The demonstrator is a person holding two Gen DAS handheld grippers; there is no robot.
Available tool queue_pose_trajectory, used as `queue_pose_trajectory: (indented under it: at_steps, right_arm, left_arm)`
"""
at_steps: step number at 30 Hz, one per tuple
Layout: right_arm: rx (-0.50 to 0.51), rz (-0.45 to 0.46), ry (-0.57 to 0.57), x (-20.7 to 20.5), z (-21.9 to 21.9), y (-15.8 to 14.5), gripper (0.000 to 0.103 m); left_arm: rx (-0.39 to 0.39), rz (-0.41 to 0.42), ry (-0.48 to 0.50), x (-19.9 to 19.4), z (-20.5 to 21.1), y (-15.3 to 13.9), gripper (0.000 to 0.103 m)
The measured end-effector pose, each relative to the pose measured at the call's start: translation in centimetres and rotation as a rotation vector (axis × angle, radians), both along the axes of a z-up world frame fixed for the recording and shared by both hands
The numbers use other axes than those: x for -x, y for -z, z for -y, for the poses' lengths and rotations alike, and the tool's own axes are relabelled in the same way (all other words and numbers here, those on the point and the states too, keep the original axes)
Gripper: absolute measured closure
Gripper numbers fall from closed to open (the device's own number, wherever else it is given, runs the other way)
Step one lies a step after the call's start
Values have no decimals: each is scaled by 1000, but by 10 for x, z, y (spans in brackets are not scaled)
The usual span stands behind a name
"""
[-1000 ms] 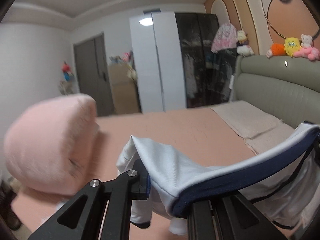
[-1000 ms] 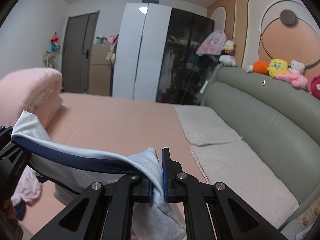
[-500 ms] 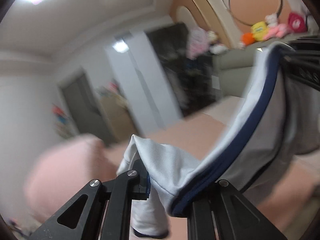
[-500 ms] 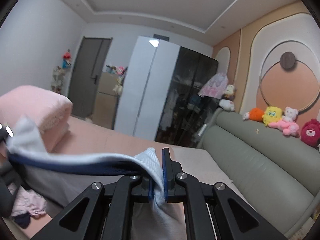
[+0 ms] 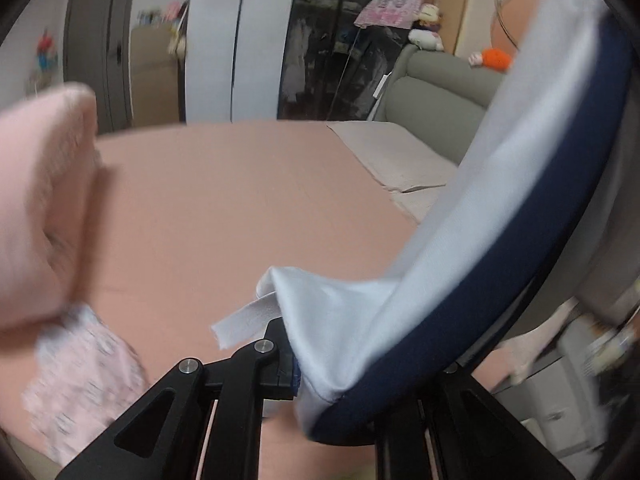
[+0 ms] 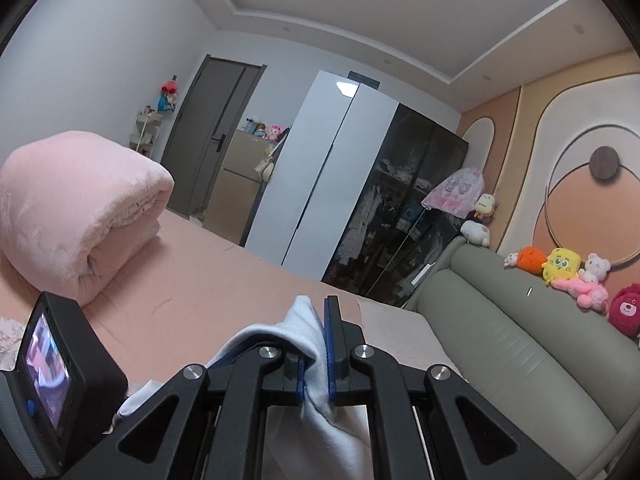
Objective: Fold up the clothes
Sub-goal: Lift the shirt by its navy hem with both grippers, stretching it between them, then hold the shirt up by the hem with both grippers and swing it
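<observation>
While both my left gripper (image 5: pixel 316 364) and right gripper (image 6: pixel 314 354) clamp the white garment (image 5: pixel 460 248) aloft, no fold is laid on the bed (image 5: pixel 224 200).

Ahead of you a rolled pink blanket (image 6: pixel 76 216) lies on the bed (image 6: pixel 208 280); plush toys (image 6: pixel 568 272) line the grey-green headboard (image 6: pixel 500 320); a white-and-black wardrobe (image 6: pixel 360 184) stands beside the grey door (image 6: pixel 208 136).
</observation>
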State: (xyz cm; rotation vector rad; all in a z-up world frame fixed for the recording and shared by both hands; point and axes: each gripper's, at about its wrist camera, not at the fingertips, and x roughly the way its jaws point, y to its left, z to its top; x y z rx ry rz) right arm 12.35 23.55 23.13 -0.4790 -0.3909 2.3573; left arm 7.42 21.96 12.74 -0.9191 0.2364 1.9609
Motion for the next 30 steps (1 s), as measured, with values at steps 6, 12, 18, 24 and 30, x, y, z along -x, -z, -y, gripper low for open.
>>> queue_pose_trajectory:
  at_steps: [6,12,18,24,30]
  right_arm:
    - [7,-28,36,-1,-9,3,99]
    - [17,-43,66,-6,-21,8,99]
    - [72,-47,103,-6,-41,19,99]
    - [64,-42,87,-4,-34,19,99]
    - [113,-48,42,-4,-28,20,99]
  left_arm:
    - [23,-62,-33,-2,-4,-6,90]
    - [52,-81,-25,-6,7,1,87]
    - [-105,203,-5,21,41,1,64]
    - [-138,246,116,19,34,-5,33]
    - [-68,160,59,14,18,-8,30]
